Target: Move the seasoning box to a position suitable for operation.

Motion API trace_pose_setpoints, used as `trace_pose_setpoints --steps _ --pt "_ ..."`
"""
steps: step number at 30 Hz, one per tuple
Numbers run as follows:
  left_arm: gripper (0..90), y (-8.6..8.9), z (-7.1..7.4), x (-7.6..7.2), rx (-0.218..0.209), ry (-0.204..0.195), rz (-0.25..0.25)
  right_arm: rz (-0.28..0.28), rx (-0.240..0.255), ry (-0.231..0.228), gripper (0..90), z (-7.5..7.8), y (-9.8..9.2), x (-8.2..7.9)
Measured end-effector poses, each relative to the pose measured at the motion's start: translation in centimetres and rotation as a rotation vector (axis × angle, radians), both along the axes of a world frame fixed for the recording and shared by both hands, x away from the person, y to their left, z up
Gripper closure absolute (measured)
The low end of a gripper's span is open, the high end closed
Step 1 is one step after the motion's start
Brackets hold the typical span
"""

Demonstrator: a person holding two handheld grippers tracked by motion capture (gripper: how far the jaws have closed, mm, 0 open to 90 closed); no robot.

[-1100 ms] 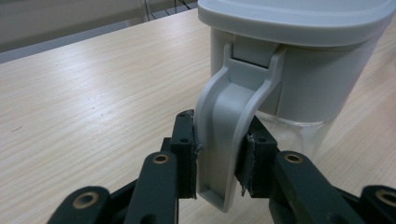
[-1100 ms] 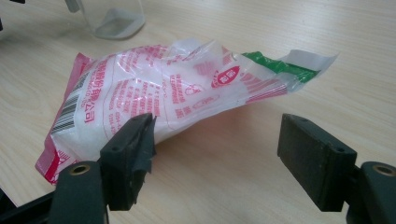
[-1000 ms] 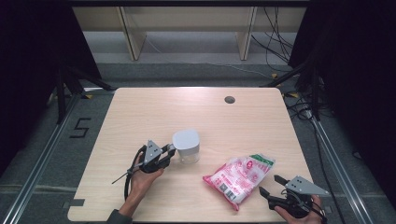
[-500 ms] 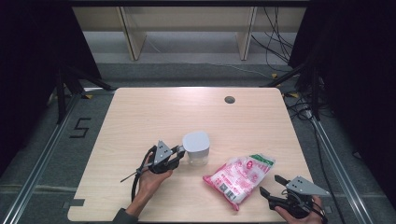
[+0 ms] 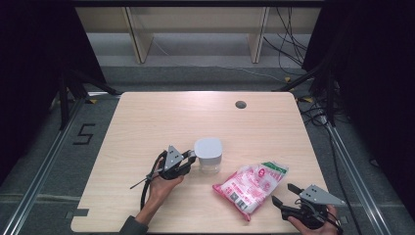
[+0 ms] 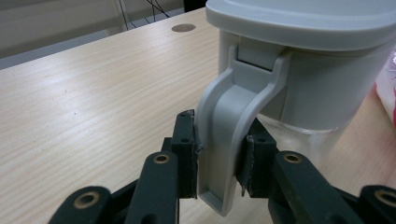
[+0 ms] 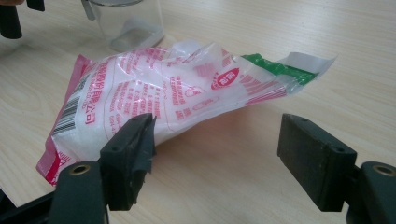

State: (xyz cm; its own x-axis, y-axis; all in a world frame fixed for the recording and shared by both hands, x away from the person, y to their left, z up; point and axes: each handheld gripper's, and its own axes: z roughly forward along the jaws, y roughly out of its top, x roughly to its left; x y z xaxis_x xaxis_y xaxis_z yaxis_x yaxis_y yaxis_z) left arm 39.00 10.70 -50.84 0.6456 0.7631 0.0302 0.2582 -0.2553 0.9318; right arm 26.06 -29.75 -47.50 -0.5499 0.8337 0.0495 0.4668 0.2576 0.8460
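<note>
A clear container with a grey lid stands near the middle of the table. My left gripper is shut on the lid's grey latch, one pad on each side of it. A pink and white plastic bag of white powder lies flat to the right of the container. My right gripper stands open at the front right, its jaws apart just short of the bag's near edge. The container's clear base is at the top left of the right gripper view.
The wooden table has a round cable hole near its far right edge. Shelving and cables lie on the floor beyond the table. Bare wood stretches across the back and left of the table.
My left gripper and the container have moved right, closer to the bag. The right gripper has stayed in place.
</note>
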Motion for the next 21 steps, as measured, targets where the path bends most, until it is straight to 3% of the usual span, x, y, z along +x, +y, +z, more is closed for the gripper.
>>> trace_pose_setpoints --steps 9,15,18,19,21 --pt "71.0 -0.42 -0.14 0.07 -0.003 -0.011 -0.025 0.003 -0.007 -0.019 28.2 -0.08 -0.05 0.15" --pt "70.7 -0.73 -0.12 -0.07 -0.017 0.005 -0.056 0.013 0.002 -0.014 28.2 -0.10 0.00 0.22" --pt "70.7 -0.71 -0.11 0.01 -0.015 0.006 -0.057 -0.005 0.020 0.015 28.2 -0.11 0.05 0.06" --pt "70.6 -0.71 -0.09 -0.02 -0.014 0.008 -0.049 0.005 -0.002 -0.014 28.2 -0.10 -0.11 0.19" --pt "70.0 -0.67 -0.15 0.10 -0.042 0.023 -0.051 0.002 0.009 -0.006 28.2 -0.11 -0.09 0.13"
